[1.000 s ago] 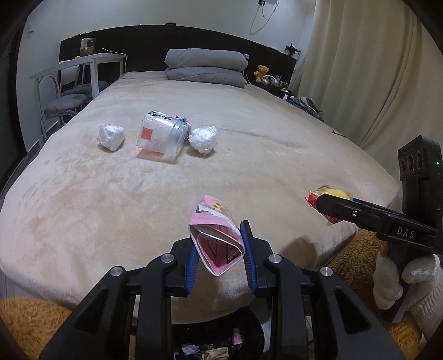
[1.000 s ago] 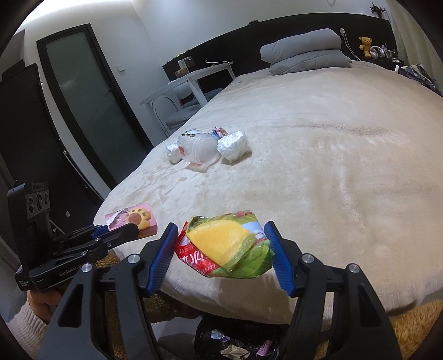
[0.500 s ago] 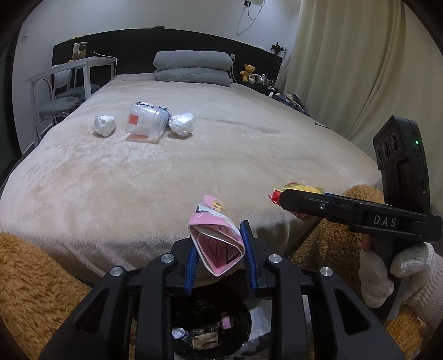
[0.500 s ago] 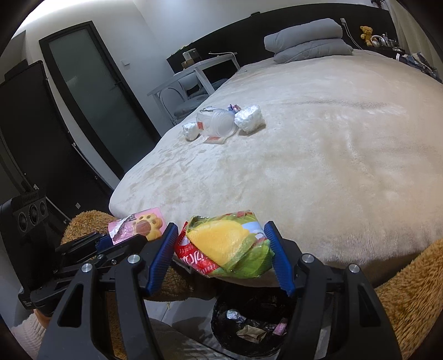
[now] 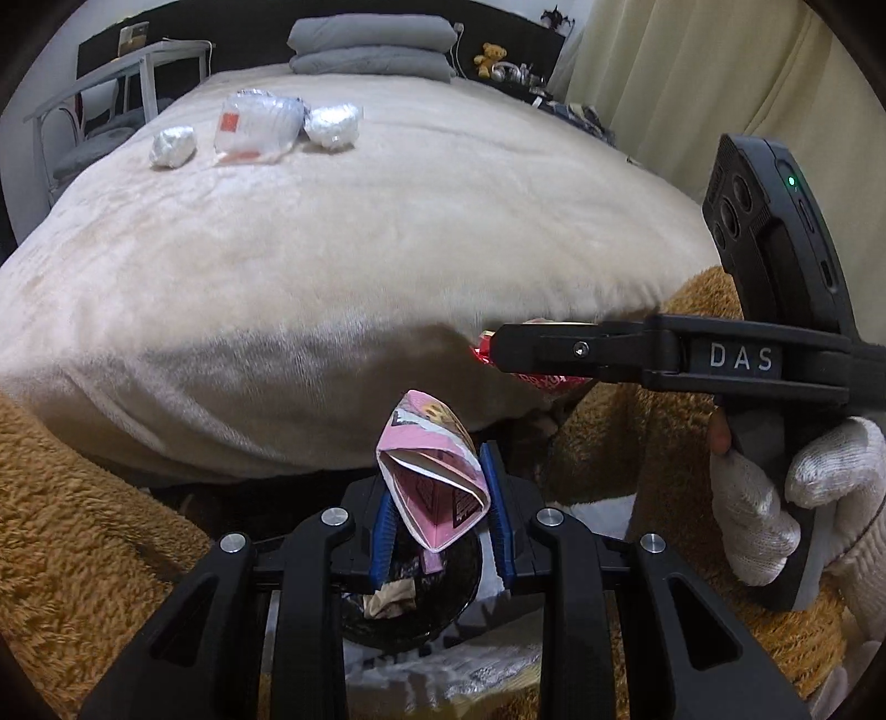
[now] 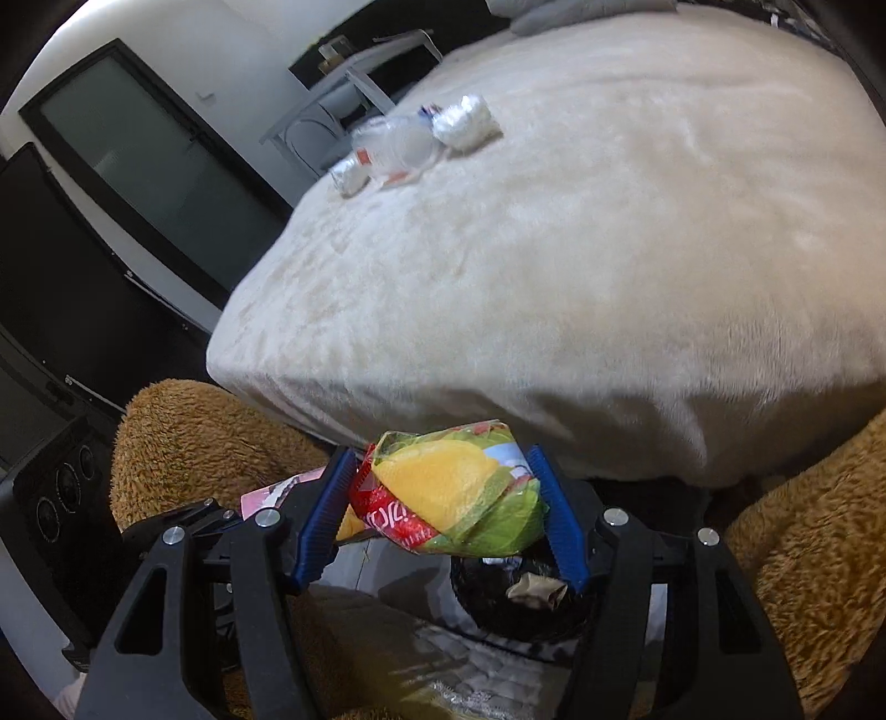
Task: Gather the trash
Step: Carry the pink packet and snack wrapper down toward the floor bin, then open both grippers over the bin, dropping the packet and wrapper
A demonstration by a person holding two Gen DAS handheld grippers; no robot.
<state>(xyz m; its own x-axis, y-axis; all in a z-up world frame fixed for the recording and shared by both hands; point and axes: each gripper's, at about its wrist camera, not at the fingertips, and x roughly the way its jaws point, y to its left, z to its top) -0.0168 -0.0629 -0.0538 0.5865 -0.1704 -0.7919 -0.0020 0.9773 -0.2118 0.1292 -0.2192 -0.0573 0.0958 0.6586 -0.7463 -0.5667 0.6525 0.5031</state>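
My left gripper (image 5: 440, 515) is shut on a pink wrapper (image 5: 434, 476) and holds it above a black trash bin (image 5: 410, 603) on the floor. My right gripper (image 6: 443, 515) is shut on a yellow, green and red snack bag (image 6: 454, 493), above and left of the same bin (image 6: 526, 603). The bin holds crumpled trash. The right gripper also shows in the left wrist view (image 5: 498, 349), with a bit of the red bag (image 5: 545, 381). On the bed lie a clear plastic container (image 5: 255, 124) and two white crumpled wads (image 5: 173, 147) (image 5: 334, 123).
The beige bed (image 5: 360, 232) fills the view ahead; its front edge hangs just beyond the bin. Brown shaggy rugs (image 5: 66, 515) lie on both sides of the bin. Grey pillows (image 5: 371, 47) sit at the headboard. A white desk (image 5: 116, 66) stands far left.
Both grippers have pulled back from the bed and down with their wrappers. The bin has come into fuller view beneath them, and the bed's trash looks farther away.
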